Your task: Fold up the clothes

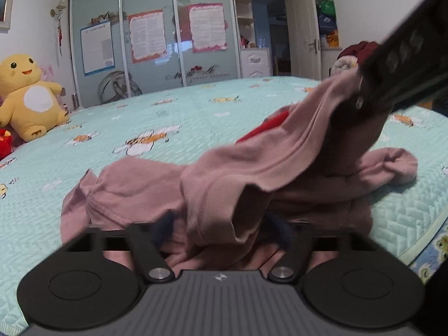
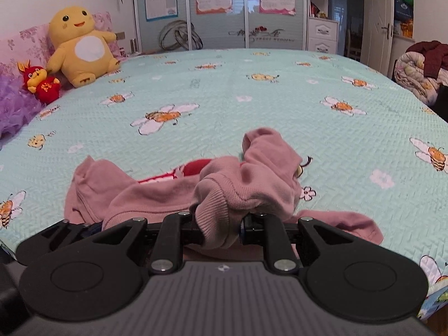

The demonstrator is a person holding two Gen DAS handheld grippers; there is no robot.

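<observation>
A pink sweatshirt [image 1: 156, 184] with a red print lies crumpled on the mint bedspread [image 1: 168, 117] near the front edge. My left gripper [image 1: 221, 224] sits low at the garment, its jaws spread wide; loose folds hang between them and the blue pads [image 1: 165, 224] do not press on the cloth. My right gripper [image 1: 359, 92] reaches in from the upper right and holds a stretch of the fabric lifted off the bed. In the right wrist view, that gripper [image 2: 219, 228] is shut on a ribbed cuff [image 2: 215, 210] of the sweatshirt [image 2: 145, 196].
A big yellow plush toy [image 2: 81, 44] and a small red one [image 2: 42, 84] sit at the far left by purple and pink pillows [image 2: 16, 109]. Sliding wardrobe doors [image 2: 218, 14] stand behind the bed. Bundled bedding [image 2: 420, 75] lies off the right side.
</observation>
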